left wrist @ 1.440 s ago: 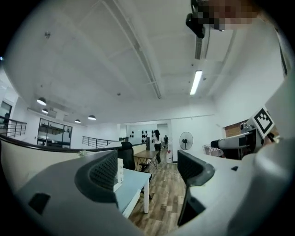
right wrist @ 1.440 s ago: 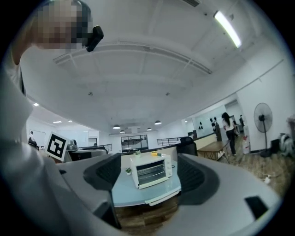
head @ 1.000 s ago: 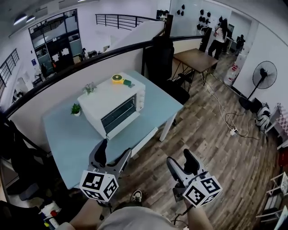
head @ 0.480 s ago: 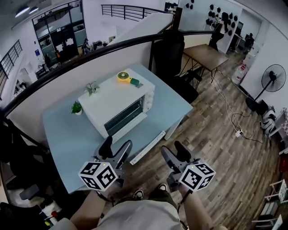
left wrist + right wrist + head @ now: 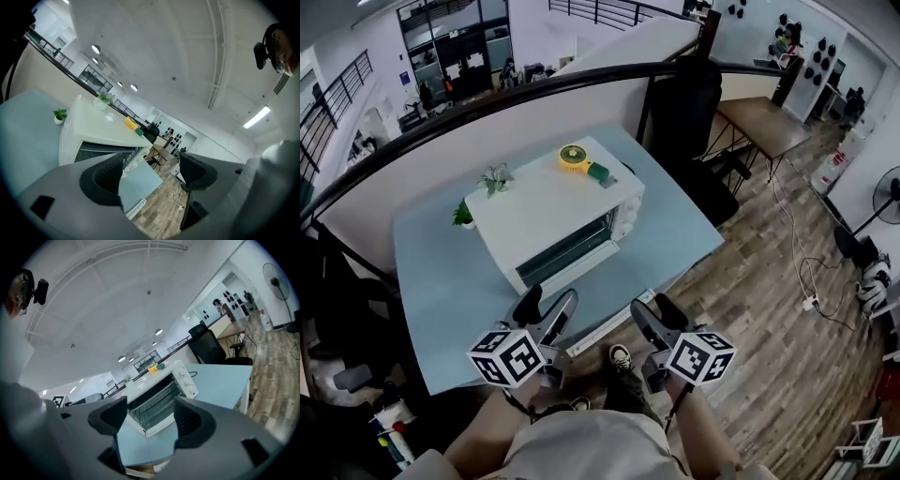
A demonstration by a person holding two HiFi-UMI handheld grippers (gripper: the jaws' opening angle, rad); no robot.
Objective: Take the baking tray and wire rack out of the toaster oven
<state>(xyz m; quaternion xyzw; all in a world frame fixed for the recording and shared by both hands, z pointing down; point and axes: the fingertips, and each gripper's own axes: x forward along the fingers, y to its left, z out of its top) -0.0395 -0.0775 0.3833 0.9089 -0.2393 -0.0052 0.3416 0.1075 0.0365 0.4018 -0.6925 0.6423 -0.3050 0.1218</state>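
A white toaster oven (image 5: 546, 202) stands at an angle in the middle of a pale blue desk (image 5: 441, 281). Its glass front faces the person and its knobs (image 5: 628, 221) sit at the right end of that front. The door looks shut. In the right gripper view the bars of the wire rack (image 5: 154, 405) show inside the oven behind the glass. The baking tray cannot be made out in any view.

On the oven's top lie a yellow round item (image 5: 574, 157) and a green item (image 5: 598, 172), touching each other. One small potted plant (image 5: 496, 176) stands at the oven's back edge. Another potted plant (image 5: 462, 216) stands on the desk just beside the oven's left end.

The left gripper (image 5: 546, 305) hovers over the near part of the desk, short of the oven. Its jaws are spread wide with nothing between them. The right gripper (image 5: 654, 309) hovers at the desk's near edge, also apart from the oven. Its jaws have just been closing a little, yet they are parted and grasp nothing. A shoe (image 5: 620, 356) shows on the wooden floor (image 5: 769, 309) between the two grippers.
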